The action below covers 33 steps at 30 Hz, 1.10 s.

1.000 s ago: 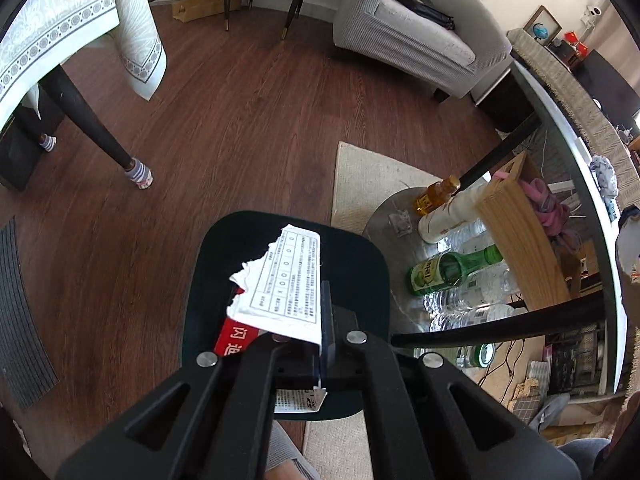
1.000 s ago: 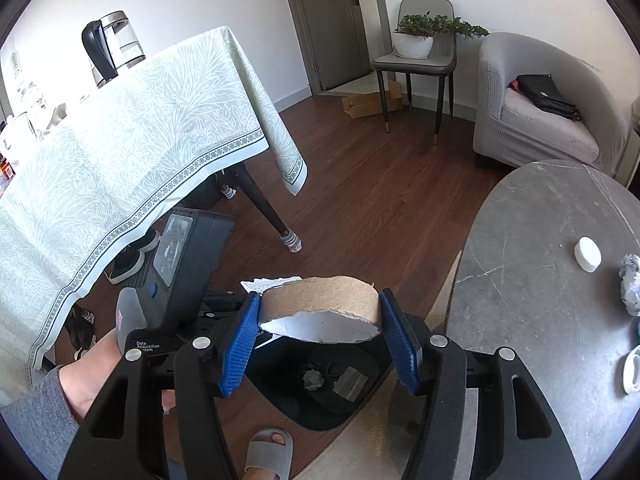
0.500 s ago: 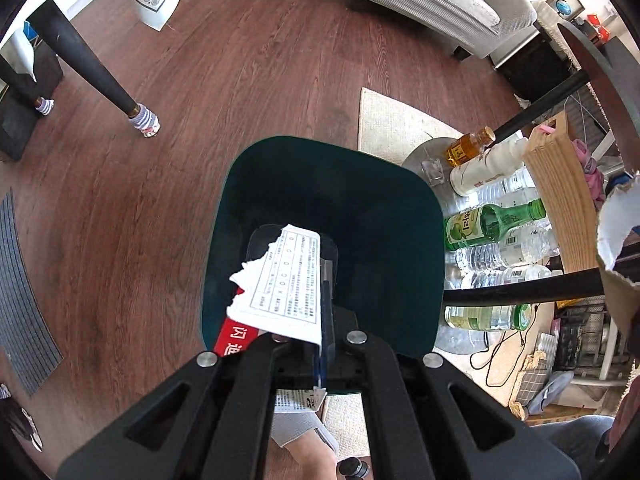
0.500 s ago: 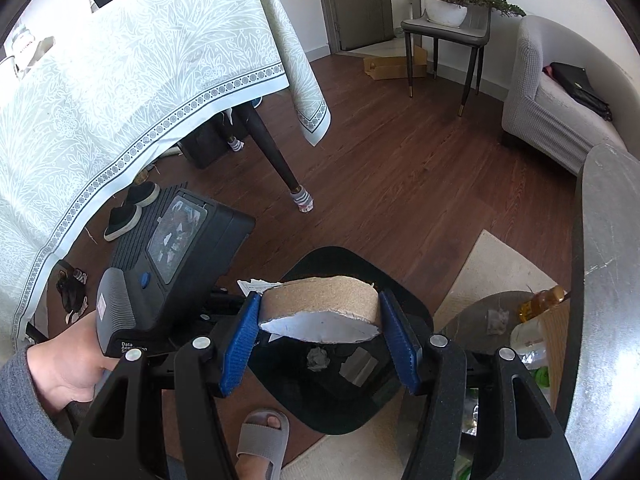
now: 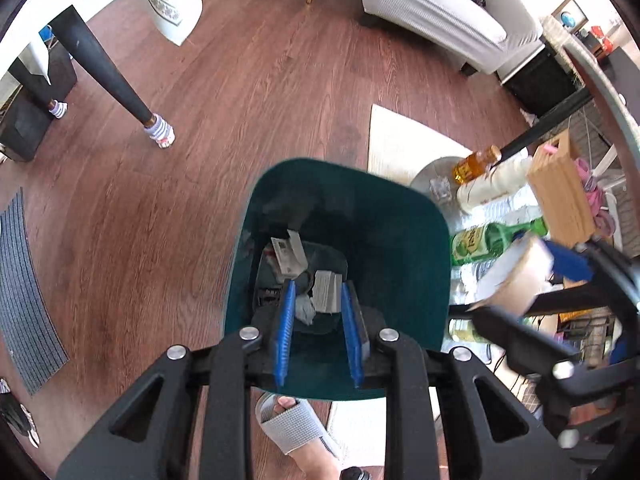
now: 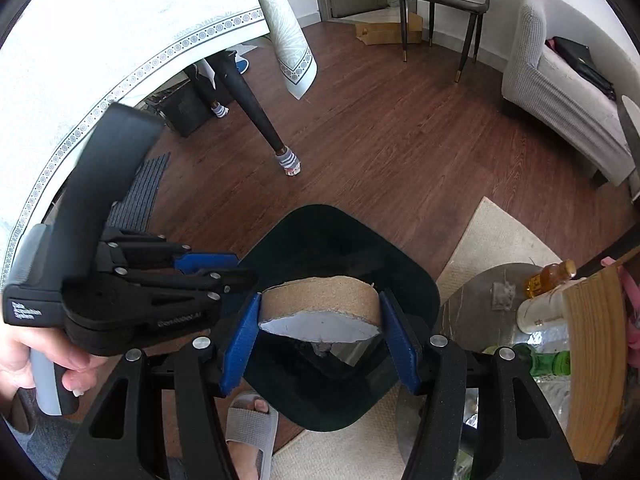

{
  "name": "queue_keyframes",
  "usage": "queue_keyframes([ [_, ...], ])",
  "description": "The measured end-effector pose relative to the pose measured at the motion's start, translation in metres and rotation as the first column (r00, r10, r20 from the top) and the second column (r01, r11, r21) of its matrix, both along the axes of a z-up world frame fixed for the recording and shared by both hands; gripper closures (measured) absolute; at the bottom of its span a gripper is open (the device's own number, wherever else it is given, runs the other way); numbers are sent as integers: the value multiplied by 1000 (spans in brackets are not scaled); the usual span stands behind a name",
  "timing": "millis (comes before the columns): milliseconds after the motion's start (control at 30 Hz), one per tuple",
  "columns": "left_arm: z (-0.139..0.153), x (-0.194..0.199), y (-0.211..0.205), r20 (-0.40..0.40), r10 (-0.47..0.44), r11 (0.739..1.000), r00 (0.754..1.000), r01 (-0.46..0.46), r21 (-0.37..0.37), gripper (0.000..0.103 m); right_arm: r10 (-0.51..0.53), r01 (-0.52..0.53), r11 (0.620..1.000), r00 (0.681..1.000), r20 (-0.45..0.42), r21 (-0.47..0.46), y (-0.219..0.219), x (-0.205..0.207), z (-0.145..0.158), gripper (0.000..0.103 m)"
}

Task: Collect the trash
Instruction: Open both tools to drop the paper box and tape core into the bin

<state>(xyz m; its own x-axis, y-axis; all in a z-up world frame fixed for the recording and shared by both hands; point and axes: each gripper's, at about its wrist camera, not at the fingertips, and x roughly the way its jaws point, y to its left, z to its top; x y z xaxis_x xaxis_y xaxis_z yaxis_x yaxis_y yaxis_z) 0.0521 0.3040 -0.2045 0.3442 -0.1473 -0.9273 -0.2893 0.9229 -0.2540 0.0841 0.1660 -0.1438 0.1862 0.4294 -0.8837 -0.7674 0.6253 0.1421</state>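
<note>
Hovering above the bin point(image 5: 336, 208), the left gripper point(image 5: 318, 320) had just been opening, nothing between its jaws (paper point(image 5: 288, 256) lay inside). The right gripper point(image 6: 320, 334), beside it, clamped cardboard point(image 6: 320, 300) crosswise, directly over the bin.

We saw a dark red-brown wooden floor point(image 5: 248, 92) carrying nearly everything. A deep green bin point(image 5: 400, 240) stood on it, partly over a cream rug point(image 5: 400, 144). A ribbed grey mat point(image 5: 28, 288) lay on the floor at the left. A black desk leg point(image 5: 108, 80) in a striped sock stood on the boards. A low round shelf point(image 6: 472, 292) beside the bin held bottles point(image 5: 492, 236) lying on their sides, and a foot in a grey slipper point(image 5: 288, 428) rested just below the bin.
</note>
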Motion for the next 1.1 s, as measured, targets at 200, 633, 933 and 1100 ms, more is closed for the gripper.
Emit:
queue_keyframes([
  [200, 33, -5, 6, 102, 55, 998, 993, -56, 7, 80, -4, 3, 999, 1000, -22, -49, 0, -3, -22, 43],
  [633, 108, -6, -12, 311, 55, 998, 949, -58, 1, 97, 35, -44, 991, 997, -76, -127, 19, -14, -71, 43],
  [933, 154, -11, -32, 419, 47, 999, 907, -51, -2, 97, 32, -46, 989, 995, -99, -144, 22, -13, -86, 41],
  [1100, 171, -12, -44, 453, 30, 999, 891, -42, 16, 97, 51, -60, 991, 995, -83, -116, 20, -15, -75, 40],
])
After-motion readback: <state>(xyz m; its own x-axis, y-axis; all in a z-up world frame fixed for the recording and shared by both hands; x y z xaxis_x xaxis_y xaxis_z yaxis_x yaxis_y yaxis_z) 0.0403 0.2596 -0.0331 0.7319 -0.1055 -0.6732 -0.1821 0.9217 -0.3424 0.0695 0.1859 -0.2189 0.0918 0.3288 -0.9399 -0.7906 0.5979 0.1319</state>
